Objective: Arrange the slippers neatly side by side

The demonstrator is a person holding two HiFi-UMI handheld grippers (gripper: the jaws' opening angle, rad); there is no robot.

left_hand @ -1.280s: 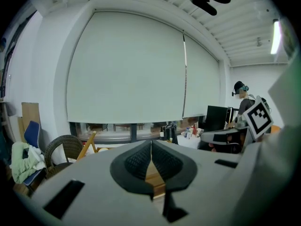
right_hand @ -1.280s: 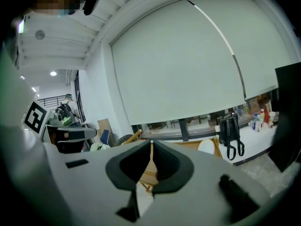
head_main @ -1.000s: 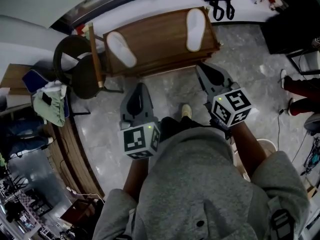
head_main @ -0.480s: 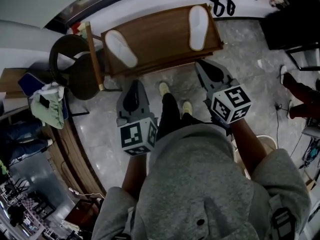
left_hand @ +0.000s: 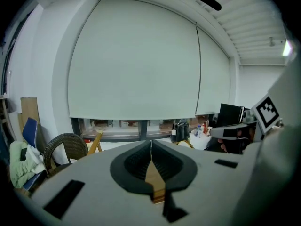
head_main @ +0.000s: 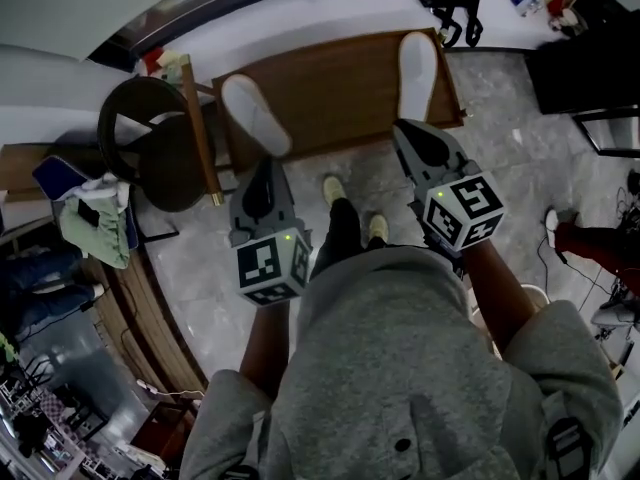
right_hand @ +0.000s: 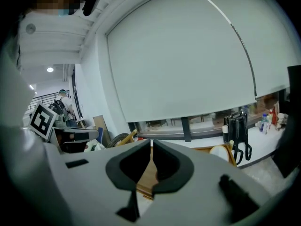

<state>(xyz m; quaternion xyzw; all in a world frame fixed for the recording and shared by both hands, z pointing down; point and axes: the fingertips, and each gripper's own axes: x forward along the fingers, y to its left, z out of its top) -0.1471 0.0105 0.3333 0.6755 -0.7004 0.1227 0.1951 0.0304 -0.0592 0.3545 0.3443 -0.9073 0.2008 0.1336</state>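
- Two white slippers lie well apart on the wooden tabletop [head_main: 340,88]. The left slipper [head_main: 257,115] sits slanted at the left end, and its near end is close to the tabletop's near edge. The right slipper [head_main: 418,64] lies straighter, by the right end.
- The left gripper [left_hand: 151,143] has its fingers [left_hand: 134,164] closed on nothing. The right gripper [right_hand: 151,144] has its fingers [right_hand: 126,164] all but together, also empty. Both hang short of the tabletop's near edge, each roughly in line with its slipper.
- Neither slipper is touched, so I judge the arranging has not begun.
- Risk: closed fingers cannot take a slipper. Arriving like this would shove it instead, and the slanted left slipper could slide off the near edge.
- Risk: a soft, flat slipper pinched at one end will likely droop or swing, so it lands crooked beside its mate.
- Risk: the wicker chair [head_main: 150,143] stands just beside the left end, and a wide sweep of the left gripper could catch it.
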